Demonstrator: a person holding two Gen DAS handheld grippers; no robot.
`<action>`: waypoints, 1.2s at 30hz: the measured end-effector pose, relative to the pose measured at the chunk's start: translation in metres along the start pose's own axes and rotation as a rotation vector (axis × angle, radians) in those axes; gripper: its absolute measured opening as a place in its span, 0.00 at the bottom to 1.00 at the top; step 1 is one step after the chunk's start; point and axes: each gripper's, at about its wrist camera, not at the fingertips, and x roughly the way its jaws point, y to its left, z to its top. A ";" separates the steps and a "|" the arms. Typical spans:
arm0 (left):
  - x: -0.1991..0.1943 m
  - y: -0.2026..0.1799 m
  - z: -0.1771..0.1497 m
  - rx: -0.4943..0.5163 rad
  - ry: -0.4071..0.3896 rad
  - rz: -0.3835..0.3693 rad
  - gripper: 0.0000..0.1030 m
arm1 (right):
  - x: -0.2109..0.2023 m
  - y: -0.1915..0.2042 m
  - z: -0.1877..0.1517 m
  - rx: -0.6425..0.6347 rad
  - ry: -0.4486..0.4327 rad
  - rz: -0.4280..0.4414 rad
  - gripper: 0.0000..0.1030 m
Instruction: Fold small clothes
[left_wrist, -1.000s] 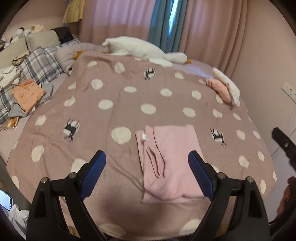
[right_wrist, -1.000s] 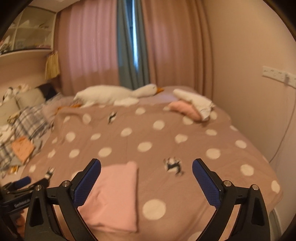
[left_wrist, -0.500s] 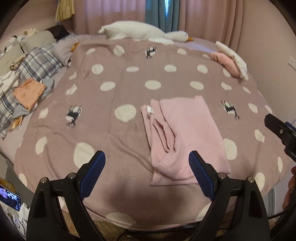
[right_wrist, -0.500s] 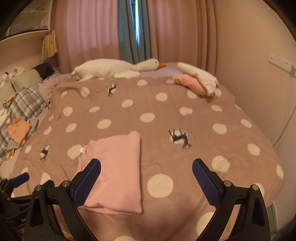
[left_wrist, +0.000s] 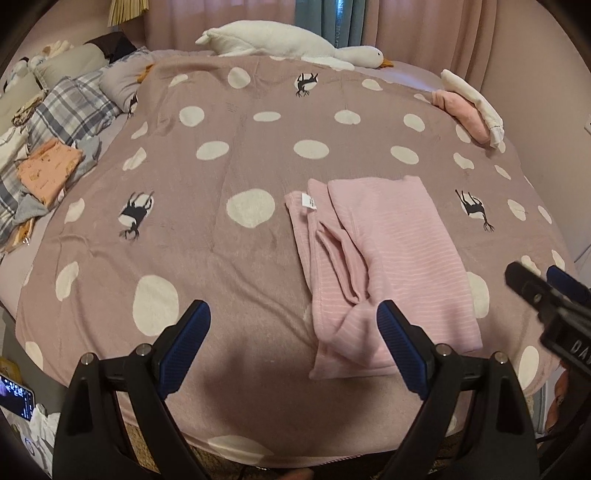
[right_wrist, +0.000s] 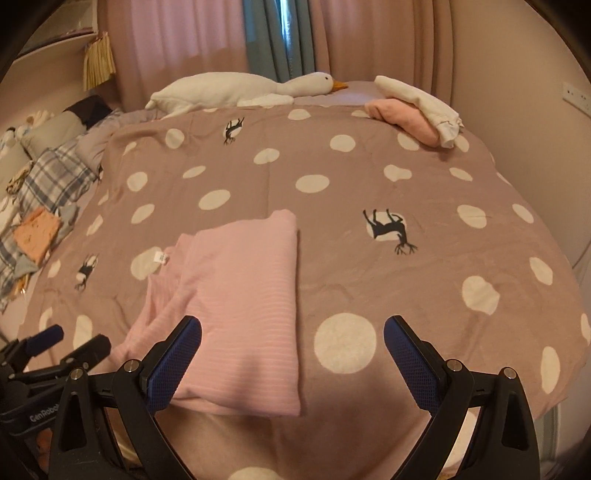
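Left claw (left_wrist: 293, 319) open; garment (left_wrist: 384, 266) lies lengthwise.

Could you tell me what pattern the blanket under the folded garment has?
Dusty pink plush blanket with white dots and small black animal figures; clearest in the left wrist view.

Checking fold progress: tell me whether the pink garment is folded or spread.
Partly folded. The pink garment lies on the dotted blanket as a narrow rectangle, one side doubled over, its sleeve and white label still showing.

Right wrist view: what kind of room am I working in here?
Most likely a bedroom. A bed with a polka-dot blanket fills the view, a goose plush lies at its far edge, and pink curtains hang behind. The pink garment lies on the blanket.
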 end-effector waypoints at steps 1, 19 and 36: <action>-0.002 0.000 0.001 0.003 -0.011 0.002 0.89 | 0.001 0.002 0.000 -0.007 0.001 0.003 0.95; 0.004 0.014 0.007 0.004 -0.022 -0.004 0.99 | 0.026 0.023 -0.005 -0.048 0.037 0.002 0.96; 0.020 0.027 0.009 -0.024 0.026 -0.006 0.99 | 0.052 0.026 -0.002 -0.048 0.061 -0.012 0.96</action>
